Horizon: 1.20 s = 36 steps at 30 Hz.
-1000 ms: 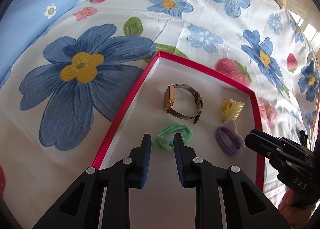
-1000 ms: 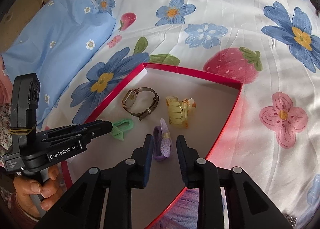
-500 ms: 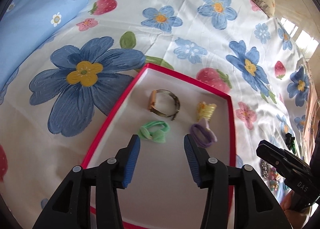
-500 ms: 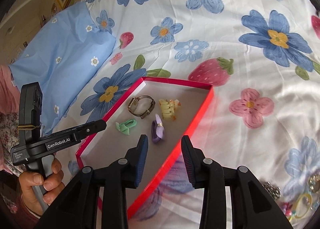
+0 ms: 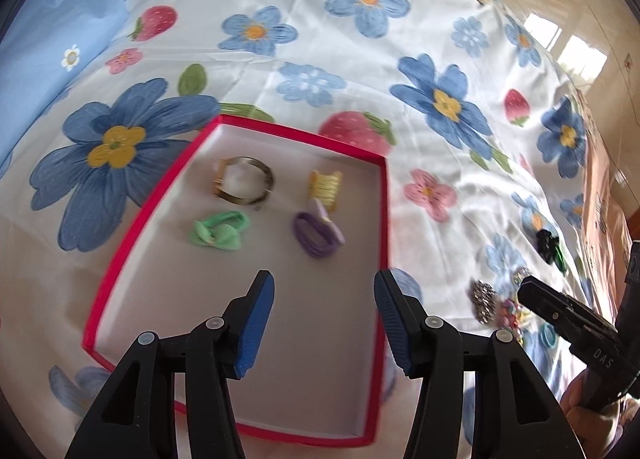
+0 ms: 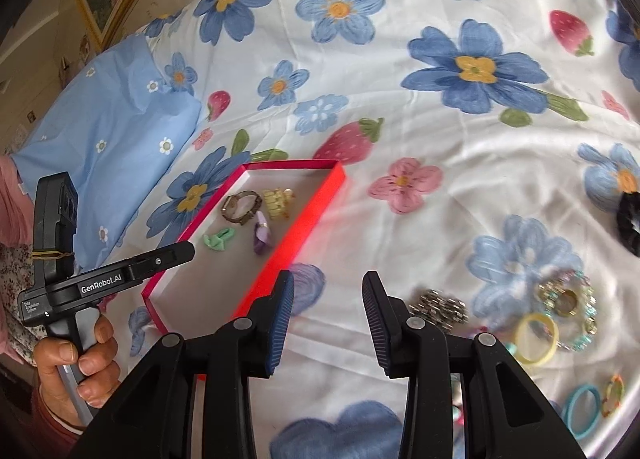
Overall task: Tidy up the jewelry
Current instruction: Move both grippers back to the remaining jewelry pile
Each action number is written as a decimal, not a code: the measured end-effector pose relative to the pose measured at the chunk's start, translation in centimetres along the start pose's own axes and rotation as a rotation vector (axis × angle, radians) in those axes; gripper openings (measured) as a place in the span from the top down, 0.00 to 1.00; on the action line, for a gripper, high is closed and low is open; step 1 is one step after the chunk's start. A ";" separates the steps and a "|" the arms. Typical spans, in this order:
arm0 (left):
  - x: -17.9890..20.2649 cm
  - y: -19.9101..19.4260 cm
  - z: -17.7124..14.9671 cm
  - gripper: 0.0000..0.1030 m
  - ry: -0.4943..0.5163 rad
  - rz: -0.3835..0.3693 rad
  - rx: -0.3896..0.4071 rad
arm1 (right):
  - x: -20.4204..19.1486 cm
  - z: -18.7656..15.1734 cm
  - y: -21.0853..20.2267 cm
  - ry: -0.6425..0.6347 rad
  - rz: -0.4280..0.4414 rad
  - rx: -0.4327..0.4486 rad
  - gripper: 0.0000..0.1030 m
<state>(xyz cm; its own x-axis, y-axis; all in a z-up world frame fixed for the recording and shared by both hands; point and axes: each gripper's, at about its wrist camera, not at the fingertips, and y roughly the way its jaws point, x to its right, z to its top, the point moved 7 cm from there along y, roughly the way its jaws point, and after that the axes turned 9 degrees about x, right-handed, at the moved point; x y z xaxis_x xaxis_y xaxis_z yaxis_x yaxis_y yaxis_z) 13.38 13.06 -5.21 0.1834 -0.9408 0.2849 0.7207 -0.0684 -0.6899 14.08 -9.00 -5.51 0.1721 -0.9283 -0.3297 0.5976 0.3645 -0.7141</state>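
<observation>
A red-rimmed box lies on the flowered bedsheet. Inside it are a gold watch, a yellow hair claw, a green hair tie and a purple hair tie. My left gripper hangs above the box's near half, its jaws opening with nothing between them. My right gripper is open and empty over the sheet just right of the box. A loose pile of jewelry lies to the right.
A blue pillow lies at the far left. A black scrunchie sits at the right edge. Bangles and rings, a silver metal piece and a beaded bracelet are scattered near the right gripper. A hand holds the left gripper's handle.
Both grippers have let go of the green and purple hair ties, opened, and pulled back and up from the box. The right gripper has swung right toward the jewelry pile.
</observation>
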 end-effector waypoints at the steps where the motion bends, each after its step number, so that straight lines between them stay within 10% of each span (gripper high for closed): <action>1: 0.3 0.0 -0.1 0.49 0.003 -0.004 -0.002 | 0.5 -0.1 -0.5 0.004 -0.012 0.005 0.64; 36: 14.7 5.4 -5.3 0.47 0.217 -0.178 -0.159 | 14.4 -4.3 -10.1 0.123 -0.272 0.046 0.61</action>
<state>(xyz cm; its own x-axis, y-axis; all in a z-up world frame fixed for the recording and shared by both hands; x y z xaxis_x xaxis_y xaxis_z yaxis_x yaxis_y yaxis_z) 16.39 -2.94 -8.28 -0.0958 -0.9570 0.2737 0.6116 -0.2735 -0.7424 7.12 -25.70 -5.73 -0.0940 -0.9743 -0.2047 0.6439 0.0973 -0.7589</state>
